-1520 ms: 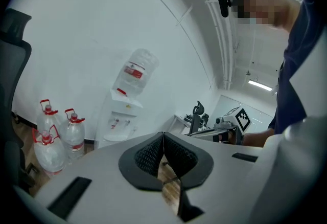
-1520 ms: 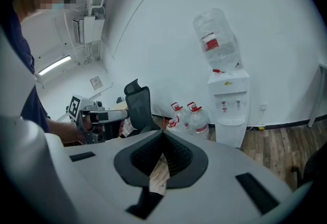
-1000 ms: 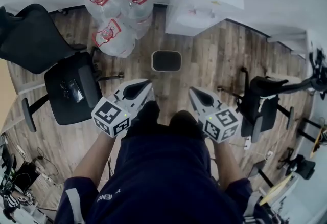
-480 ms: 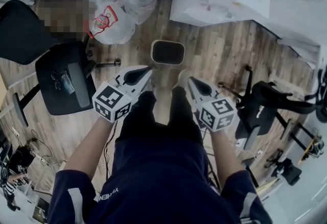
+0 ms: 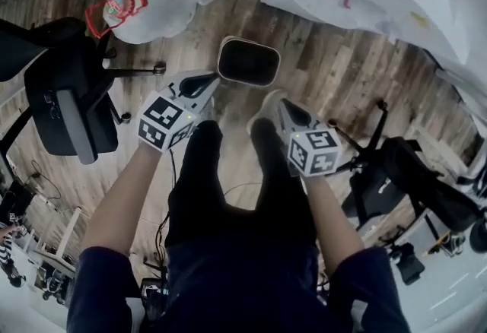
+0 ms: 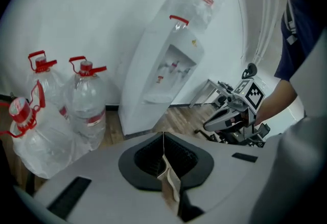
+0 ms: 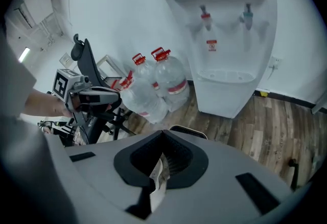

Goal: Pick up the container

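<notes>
On the wooden floor [image 5: 335, 73], a dark container [image 5: 249, 61] with a pale rim is shown. The left tongs [image 5: 199, 85] and right tongs [image 5: 288, 109] are both closed and empty. The container is seen just ahead of them, nearer the left tip.

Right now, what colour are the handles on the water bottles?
Red. The water bottle handles show best in the left gripper view.
</notes>
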